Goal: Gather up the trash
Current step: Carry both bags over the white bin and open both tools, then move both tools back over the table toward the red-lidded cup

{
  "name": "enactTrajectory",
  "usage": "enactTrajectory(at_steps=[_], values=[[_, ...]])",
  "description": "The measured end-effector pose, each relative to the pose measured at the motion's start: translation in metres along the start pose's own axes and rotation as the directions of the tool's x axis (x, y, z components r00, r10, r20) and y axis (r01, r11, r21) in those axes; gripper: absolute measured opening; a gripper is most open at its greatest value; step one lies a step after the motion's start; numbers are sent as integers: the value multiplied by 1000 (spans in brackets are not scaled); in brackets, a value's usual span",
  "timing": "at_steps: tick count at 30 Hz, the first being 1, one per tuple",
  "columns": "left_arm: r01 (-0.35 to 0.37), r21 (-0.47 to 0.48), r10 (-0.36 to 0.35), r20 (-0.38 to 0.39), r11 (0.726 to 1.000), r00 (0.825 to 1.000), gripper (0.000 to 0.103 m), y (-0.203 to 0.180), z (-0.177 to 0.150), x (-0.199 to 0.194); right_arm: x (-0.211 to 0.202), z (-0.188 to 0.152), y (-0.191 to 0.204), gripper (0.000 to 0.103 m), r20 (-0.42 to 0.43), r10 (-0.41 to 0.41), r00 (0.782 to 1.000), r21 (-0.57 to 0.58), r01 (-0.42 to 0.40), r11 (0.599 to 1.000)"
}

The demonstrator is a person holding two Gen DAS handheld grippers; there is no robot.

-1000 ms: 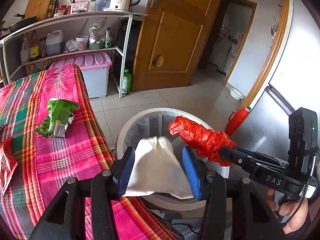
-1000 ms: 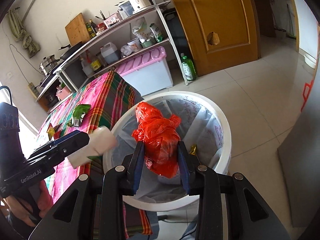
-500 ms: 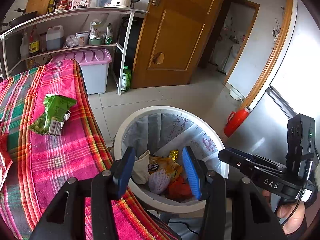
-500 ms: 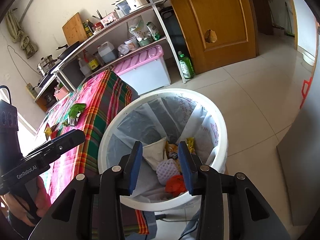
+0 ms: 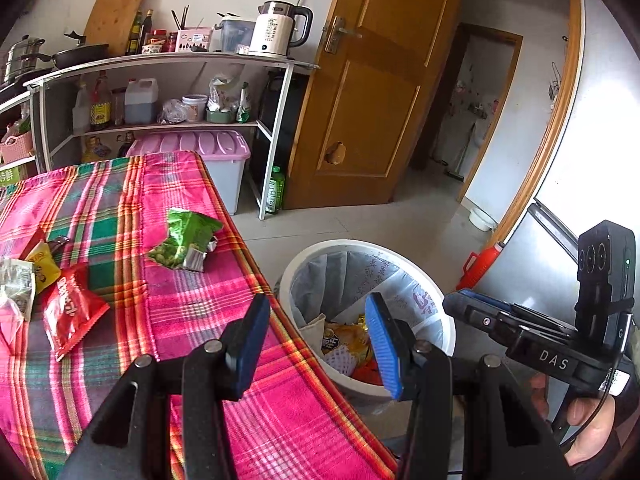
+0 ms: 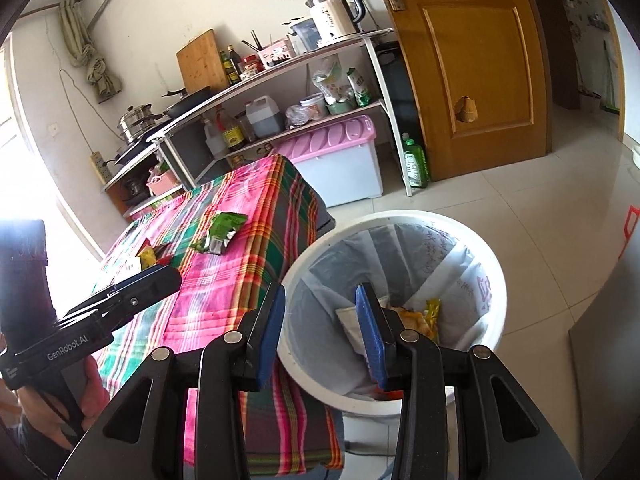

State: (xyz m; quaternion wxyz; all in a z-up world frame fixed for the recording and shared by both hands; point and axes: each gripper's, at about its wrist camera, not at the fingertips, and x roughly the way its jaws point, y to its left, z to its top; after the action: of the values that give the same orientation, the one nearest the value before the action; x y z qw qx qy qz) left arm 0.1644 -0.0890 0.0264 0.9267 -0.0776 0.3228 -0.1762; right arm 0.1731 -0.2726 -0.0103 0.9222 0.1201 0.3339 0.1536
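A white bin with a grey liner stands on the floor beside the table and holds a white paper bag, yellow wrappers and red plastic. My left gripper hangs open and empty over the table's corner and the bin's near rim. My right gripper is open and empty above the bin's left rim. On the plaid tablecloth lie a green snack bag, a red packet and a yellow packet.
A shelf with a kettle, bottles and pans stands behind the table. A pink-lidded storage box sits under it. A wooden door, a green bottle and a red container by the steel fridge flank the bin.
A second ago my left gripper held the white paper bag and my right the red plastic bag over the bin. Both now lie in the bin. Both grippers have drawn back towards the table.
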Motion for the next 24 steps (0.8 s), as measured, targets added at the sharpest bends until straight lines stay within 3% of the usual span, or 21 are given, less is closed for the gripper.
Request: enactTrajectory(at_steps=[11,24], values=[[-81,-51,83,44,995,996,51,41,-14,-40,9,0,49,38,-31,69,997,-81,-71,994],[-185,-116,195,77,976,978,51,92,-31,-76,29,-1,88,38,-74,133,988,-134,-142,981]])
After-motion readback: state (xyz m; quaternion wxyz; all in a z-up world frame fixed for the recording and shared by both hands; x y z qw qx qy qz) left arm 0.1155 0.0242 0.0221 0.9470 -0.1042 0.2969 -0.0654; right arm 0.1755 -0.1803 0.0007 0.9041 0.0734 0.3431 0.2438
